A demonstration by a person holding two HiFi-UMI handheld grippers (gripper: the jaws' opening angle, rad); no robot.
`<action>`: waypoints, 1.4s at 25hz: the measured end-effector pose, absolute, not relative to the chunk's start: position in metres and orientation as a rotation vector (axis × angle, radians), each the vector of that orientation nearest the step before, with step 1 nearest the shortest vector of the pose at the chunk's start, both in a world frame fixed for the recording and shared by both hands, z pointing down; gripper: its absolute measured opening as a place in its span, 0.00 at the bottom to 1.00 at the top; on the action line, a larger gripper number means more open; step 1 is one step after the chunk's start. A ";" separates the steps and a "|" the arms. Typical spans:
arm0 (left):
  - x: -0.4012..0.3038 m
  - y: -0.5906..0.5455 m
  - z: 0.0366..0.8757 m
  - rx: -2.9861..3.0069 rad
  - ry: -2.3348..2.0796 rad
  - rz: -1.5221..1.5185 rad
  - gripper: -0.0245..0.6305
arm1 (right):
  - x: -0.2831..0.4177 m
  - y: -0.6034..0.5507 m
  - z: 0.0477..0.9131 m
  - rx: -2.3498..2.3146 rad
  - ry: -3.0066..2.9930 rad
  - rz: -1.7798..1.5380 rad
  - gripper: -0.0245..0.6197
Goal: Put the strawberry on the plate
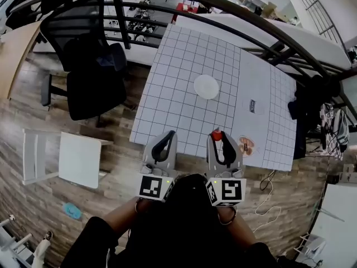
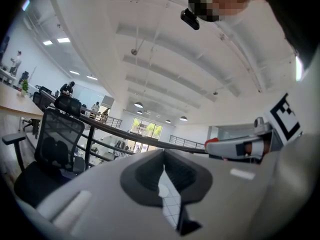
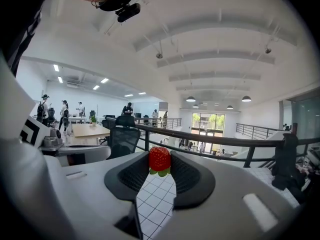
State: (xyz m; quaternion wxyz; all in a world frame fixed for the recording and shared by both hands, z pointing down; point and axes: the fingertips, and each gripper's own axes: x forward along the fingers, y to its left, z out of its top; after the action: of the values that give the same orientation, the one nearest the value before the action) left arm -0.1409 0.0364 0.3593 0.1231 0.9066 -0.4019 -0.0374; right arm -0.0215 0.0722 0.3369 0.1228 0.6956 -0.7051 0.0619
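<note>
Strawberry (image 3: 160, 159) is pinched upright between the right gripper's (image 1: 217, 139) jaw tips, held over the near edge of the gridded table (image 1: 178, 66). The plate (image 1: 206, 86) sits farther along the table, well apart. The left gripper (image 2: 163, 170), beside the right, is closed and empty.

Red strawberry (image 3: 159, 159) with green leaves, plain white plate (image 1: 206, 86), white table (image 1: 173, 94) gridded in dark lines.
</note>
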 end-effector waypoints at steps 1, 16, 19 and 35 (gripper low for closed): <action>-0.144 0.037 0.359 2.641 -1.181 -0.114 0.05 | -0.024 0.072 0.336 2.022 -2.061 0.174 0.24; -0.167 0.037 0.366 2.605 -1.305 -0.128 0.05 | -0.033 0.058 0.345 1.972 -2.144 0.142 0.24; -0.161 0.033 0.360 2.617 -1.313 -0.111 0.05 | -0.025 0.054 0.345 1.977 -2.148 0.153 0.24; -0.080 -0.001 0.342 2.667 -1.286 -0.029 0.05 | 0.057 0.025 0.345 2.059 -2.159 0.232 0.24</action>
State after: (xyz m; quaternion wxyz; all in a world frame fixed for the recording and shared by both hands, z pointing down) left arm -0.0803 -0.0006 0.3424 0.0899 0.8970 -0.4326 -0.0098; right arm 0.0573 0.0249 0.3447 0.0745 0.6862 -0.7195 0.0772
